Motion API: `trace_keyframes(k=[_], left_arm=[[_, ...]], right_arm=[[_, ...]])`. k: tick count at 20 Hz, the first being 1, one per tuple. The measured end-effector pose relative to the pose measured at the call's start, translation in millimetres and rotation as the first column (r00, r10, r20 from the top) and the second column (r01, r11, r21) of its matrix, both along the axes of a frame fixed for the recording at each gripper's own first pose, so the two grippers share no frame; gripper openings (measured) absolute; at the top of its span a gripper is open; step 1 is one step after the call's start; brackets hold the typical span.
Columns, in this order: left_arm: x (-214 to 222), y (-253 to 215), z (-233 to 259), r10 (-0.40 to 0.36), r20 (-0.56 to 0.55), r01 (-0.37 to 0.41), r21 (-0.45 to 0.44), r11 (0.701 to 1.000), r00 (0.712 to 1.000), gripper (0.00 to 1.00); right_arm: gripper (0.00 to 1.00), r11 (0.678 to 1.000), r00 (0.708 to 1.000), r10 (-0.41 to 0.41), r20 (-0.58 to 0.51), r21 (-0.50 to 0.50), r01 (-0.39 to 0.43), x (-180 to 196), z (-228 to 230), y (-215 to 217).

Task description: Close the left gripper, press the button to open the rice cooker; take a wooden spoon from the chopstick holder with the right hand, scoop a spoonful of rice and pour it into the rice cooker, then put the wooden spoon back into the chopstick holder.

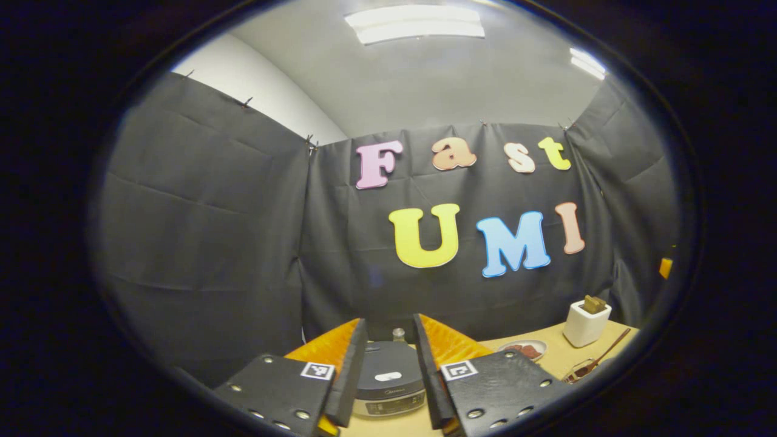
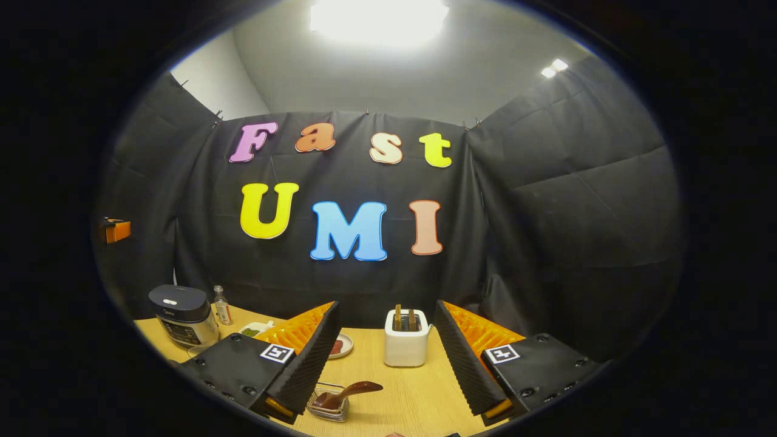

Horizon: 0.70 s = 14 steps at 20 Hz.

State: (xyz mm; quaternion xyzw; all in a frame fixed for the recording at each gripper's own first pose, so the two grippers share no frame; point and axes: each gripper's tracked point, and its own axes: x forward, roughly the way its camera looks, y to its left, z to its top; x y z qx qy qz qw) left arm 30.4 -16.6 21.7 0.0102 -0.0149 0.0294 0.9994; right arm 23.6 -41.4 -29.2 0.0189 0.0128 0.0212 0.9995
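Hovering above the bench (image 1: 549, 358), the left gripper (image 1: 390, 364) holds its fingers (image 1: 351, 370) moderately apart with nothing between them; the closed rice cooker (image 1: 388, 379) sits framed in the gap beyond the tips, untouched. A small bottle (image 1: 398, 333) stands just behind the rice cooker. To the right of the rice cooker in the left gripper view lie a small plate (image 1: 523, 349) with reddish pieces, then the white chopstick holder (image 1: 585, 323) with wooden handles poking from its top, and a wooden spoon (image 1: 598, 359) resting in a clear dish (image 1: 580, 370).

The right gripper (image 2: 388, 358) has its fingers (image 2: 312, 358) spread wide and grips nothing. Seen from the right gripper view, the chopstick holder (image 2: 405, 345) stands between the fingertips, farther off, well to the right of the rice cooker (image 2: 183, 314). The wooden spoon (image 2: 349, 391) lies with its bowl in the clear dish (image 2: 328, 405), nearer the camera and close beside the left-hand finger, though I cannot tell whether they touch. The bottle (image 2: 222, 306) stands just right of the rice cooker there.
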Motion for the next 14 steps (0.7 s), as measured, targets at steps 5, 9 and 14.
trace_keyframes(k=[5,9,14], left_arm=[[37.7,2.4,-15.4,-0.063,-0.009,0.063,0.017,0.998,0.998,0.18],[70.3,9.3,-46.3,-0.074,-0.049,0.073,-0.015,0.997,0.996,0.00],[107.2,18.6,-97.5,-0.096,-0.124,0.090,-0.049,0.995,0.988,0.01]], right_arm=[[0.96,0.999,0.999,-0.035,0.004,0.001,0.035,5.0,3.8,13.4],[0.96,0.998,0.998,-0.061,0.008,-0.015,0.061,12.1,6.0,23.1],[0.97,0.994,0.995,-0.101,-0.009,-0.038,0.100,21.6,2.4,27.2]])
